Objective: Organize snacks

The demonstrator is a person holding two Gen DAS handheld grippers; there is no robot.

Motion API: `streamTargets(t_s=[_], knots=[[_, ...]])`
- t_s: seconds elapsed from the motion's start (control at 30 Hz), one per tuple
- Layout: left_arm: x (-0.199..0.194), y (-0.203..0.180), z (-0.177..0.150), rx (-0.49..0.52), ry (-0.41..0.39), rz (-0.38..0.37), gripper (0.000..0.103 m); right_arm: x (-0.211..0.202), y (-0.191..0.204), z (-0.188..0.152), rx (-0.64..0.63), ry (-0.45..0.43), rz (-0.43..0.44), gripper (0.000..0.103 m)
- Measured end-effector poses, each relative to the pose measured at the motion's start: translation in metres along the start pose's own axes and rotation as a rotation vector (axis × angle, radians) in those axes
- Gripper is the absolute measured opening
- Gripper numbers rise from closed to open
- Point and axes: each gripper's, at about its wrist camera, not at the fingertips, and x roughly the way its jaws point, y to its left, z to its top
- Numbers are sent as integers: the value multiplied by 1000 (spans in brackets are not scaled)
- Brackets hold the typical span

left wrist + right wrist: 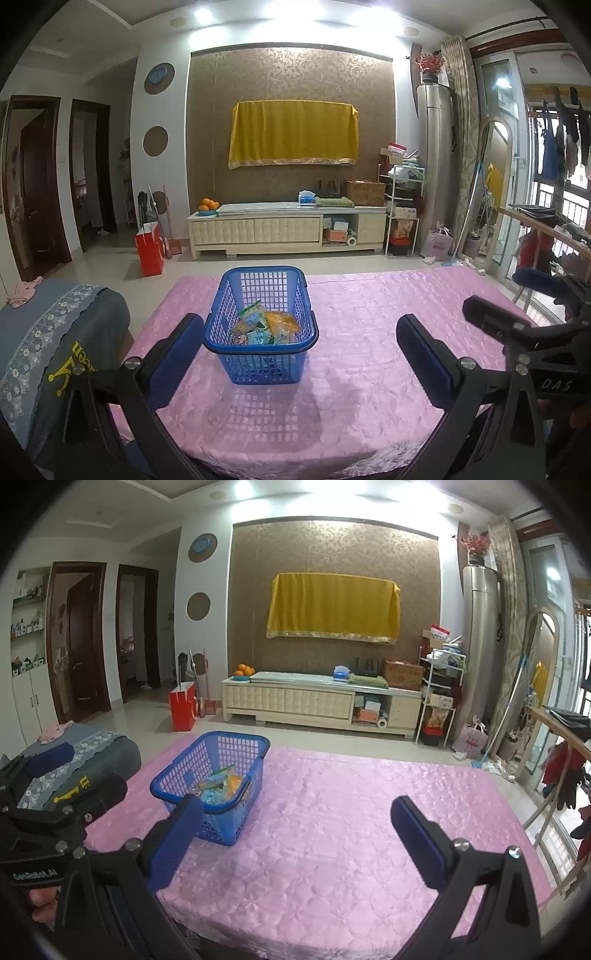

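Basket (260, 325) sitting on pink cloth (369, 314), snacks (264, 326) lying inside, gathered for tidiness. Left gripper (299, 354) hovering just before basket, jaws spread fully, holding nothing. Right gripper (295, 838) beside it, also wide open and empty, likely waiting.

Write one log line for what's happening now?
left gripper: open, empty | right gripper: open, empty | snacks: in blue basket | basket: on pink tablecloth
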Motion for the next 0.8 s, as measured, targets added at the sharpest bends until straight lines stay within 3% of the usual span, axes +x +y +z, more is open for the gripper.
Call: streamTargets(t_s=[0.8], knots=[[-4,-3,-4,-13,13,1,103,-11,2,-1,14,2,24,103]])
